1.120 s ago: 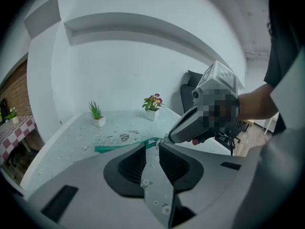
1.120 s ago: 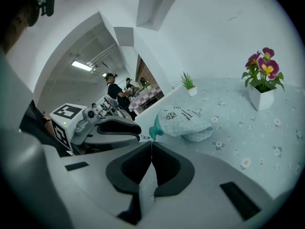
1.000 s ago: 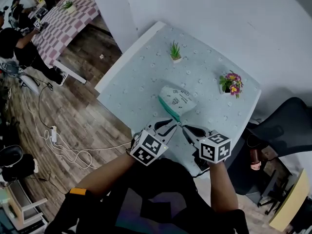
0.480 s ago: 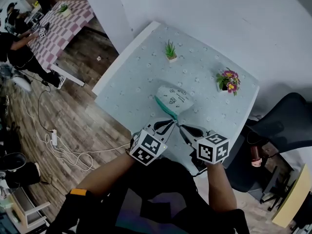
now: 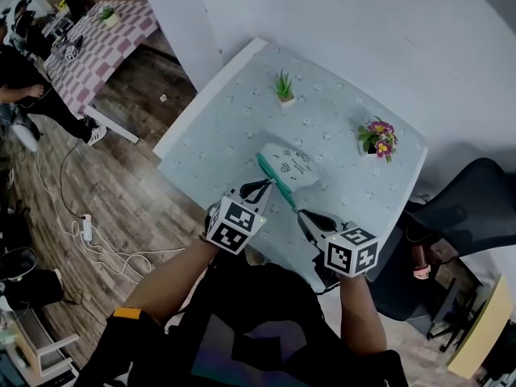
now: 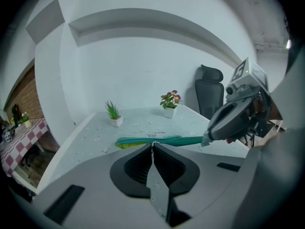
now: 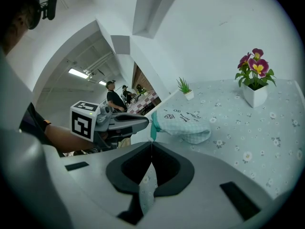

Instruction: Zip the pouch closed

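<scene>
A pale mint pouch [image 5: 297, 164] with a teal zipper edge [image 5: 278, 185] lies on the flowered table [image 5: 234, 127]. My left gripper [image 5: 264, 186] is shut on the zipper partway along that edge; in the left gripper view the teal band [image 6: 143, 140] runs right across its closed tips [image 6: 152, 145]. My right gripper [image 5: 301, 214] is shut on the near end of the zipper edge and pulls the band taut. In the right gripper view the pouch [image 7: 183, 122] lies just beyond the closed jaws [image 7: 151, 142]. The slider itself is hidden.
A small green plant [image 5: 284, 89] and a pot of pink flowers [image 5: 379, 139] stand farther back on the table. The table's left edge drops to a wooden floor with cables. A dark office chair [image 5: 476, 208] stands at the right. People sit at a checked table [image 5: 105, 31] far left.
My left gripper has slid up and to the left along the zipper edge, away from the right gripper. The right gripper has stayed at the near end.
</scene>
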The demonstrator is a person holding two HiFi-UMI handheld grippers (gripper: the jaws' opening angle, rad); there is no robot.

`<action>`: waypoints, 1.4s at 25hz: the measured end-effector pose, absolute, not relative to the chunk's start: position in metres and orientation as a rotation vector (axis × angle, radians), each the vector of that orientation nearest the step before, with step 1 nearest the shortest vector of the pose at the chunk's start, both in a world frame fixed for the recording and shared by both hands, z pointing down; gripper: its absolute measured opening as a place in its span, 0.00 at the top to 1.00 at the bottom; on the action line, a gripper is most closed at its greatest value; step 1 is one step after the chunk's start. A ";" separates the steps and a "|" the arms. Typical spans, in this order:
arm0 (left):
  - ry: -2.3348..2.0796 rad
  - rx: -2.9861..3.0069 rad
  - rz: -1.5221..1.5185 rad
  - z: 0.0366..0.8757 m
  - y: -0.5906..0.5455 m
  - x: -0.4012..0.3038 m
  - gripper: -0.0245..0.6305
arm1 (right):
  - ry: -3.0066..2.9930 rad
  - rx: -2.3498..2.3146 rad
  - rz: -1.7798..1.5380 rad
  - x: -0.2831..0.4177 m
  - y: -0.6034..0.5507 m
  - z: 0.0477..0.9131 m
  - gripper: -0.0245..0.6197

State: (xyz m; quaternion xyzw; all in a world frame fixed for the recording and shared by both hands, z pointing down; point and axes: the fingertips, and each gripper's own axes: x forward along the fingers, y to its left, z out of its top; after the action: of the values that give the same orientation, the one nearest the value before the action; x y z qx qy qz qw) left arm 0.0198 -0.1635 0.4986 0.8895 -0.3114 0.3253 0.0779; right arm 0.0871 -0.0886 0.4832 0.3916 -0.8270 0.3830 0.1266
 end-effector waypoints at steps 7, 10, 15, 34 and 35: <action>-1.029 2.616 1.046 0.508 -0.203 -0.010 0.93 | -2.382 1.167 1.121 0.085 -0.087 0.487 0.93; -1.065 2.589 1.059 0.511 -0.220 -0.022 0.93 | -2.368 1.179 1.123 0.084 -0.087 0.487 0.93; -1.054 2.577 1.055 0.518 -0.227 -0.022 0.93 | -2.335 1.195 1.101 0.079 -0.087 0.492 0.93; -1.135 2.487 0.589 0.450 -0.187 -0.030 0.93 | -2.263 1.402 0.672 0.074 -0.120 0.455 0.86; -1.151 2.501 0.557 0.438 -0.184 -0.029 0.93 | -2.271 1.431 0.626 0.075 -0.123 0.445 0.87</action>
State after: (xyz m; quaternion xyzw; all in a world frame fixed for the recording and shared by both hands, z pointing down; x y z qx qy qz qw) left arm -0.0285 -0.1837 0.4385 0.8781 -0.4042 0.1956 0.1655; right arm 0.0754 -0.1229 0.4448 0.5096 -0.8087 0.2228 0.1914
